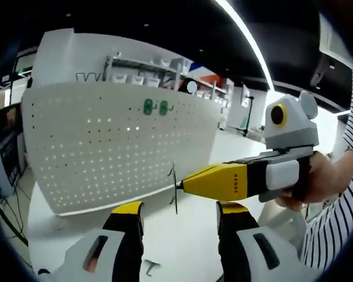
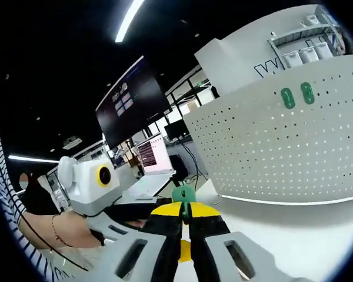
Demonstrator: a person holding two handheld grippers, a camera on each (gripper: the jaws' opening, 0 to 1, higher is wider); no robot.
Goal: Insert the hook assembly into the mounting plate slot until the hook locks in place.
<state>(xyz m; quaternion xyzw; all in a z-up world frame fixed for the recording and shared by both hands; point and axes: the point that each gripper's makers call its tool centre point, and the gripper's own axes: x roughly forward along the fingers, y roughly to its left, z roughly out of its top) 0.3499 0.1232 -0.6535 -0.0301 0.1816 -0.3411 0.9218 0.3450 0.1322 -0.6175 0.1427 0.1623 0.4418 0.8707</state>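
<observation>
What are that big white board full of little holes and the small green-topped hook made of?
The white perforated board looks like painted sheet metal: smooth matte face, evenly punched holes, though plastic is possible. The hook's green cap, pinched in the right gripper, looks like glossy plastic; its thin dark stem looks like wire.

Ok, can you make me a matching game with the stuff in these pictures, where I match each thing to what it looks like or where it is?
Things:
1. pegboard
2. left gripper
3. right gripper
4. two green hooks

Clues:
A. shut on a hook
B. white, with lots of little holes
C. open
D. stuck near the top of the board

Pairs: 1-B, 2-C, 3-A, 4-D
</observation>
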